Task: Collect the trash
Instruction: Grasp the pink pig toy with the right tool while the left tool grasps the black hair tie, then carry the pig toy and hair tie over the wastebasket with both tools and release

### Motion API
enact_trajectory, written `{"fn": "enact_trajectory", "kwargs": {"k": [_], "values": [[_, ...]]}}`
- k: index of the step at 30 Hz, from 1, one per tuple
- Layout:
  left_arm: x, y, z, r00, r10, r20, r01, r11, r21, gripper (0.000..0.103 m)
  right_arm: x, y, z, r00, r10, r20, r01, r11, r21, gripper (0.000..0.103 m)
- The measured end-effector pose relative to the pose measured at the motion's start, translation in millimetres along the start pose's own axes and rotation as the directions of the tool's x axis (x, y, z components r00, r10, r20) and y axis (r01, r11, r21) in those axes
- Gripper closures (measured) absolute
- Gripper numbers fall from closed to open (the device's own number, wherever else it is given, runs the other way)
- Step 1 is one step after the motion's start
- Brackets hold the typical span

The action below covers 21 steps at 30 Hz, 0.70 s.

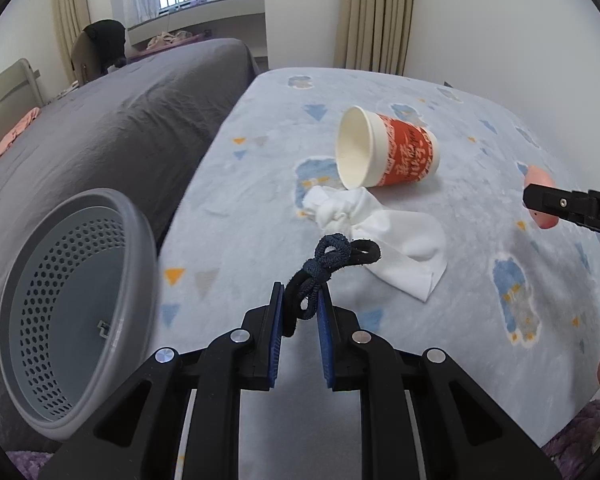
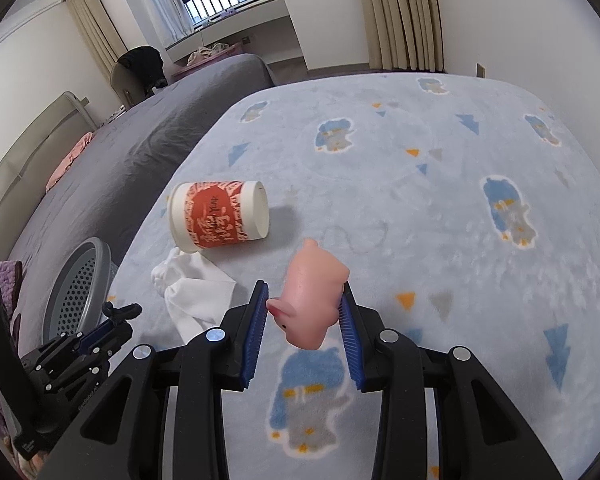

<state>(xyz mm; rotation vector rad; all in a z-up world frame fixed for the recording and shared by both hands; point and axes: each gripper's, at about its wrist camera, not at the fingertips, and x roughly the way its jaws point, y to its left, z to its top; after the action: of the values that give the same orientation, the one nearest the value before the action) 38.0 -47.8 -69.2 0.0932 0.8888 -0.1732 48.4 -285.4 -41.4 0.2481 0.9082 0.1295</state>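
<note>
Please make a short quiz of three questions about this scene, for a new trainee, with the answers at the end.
1. True or false: the paper cup stands upright on the blanket.
2. What does the left gripper hold? A) a spoon B) dark hair ties C) a sock
3. Fill in: the right gripper holds a pink toy ____.

Key
1. False: it lies on its side, next to the white tissue.
2. B
3. pig

The grey basket is on the left.
</note>
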Motion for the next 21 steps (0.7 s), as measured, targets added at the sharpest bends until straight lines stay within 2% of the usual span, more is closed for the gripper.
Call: {"fn": "enact_trajectory", "kwargs": {"k": [5, 10, 16, 21], "values": [[-18.9, 24.0, 0.5, 0.999, 0.015, 0.039, -0.014, 1.000, -0.024, 0.086, -13.8, 27.7, -6.9, 0.999, 0.000, 0.037, 0.001, 0.999, -0.035, 0.069], [-33.8, 56.4, -0.6, 0.997, 0.041, 0.069, -0.037, 0.998, -0.049, 0.086, -12.3, 69.5, -12.7, 0.998, 0.046, 0.038, -0.043, 0.997, -0.069, 0.069], [-43.5, 109.9, -3.0, 0.993, 0.089, 0.084, -0.082, 0.993, -0.080, 0.086, 9.7, 141.8, -26.9, 0.995, 0.095, -0.001, -0.094, 0.981, -0.172, 0.069], [-42.4, 160.2, -8.4, 0.988, 0.135, 0.075, -0.126, 0.985, -0.117, 0.086, 33.5, 198.0, -33.7, 0.986, 0.158, -0.047, -0.164, 0.962, -0.216, 0.069]]}}
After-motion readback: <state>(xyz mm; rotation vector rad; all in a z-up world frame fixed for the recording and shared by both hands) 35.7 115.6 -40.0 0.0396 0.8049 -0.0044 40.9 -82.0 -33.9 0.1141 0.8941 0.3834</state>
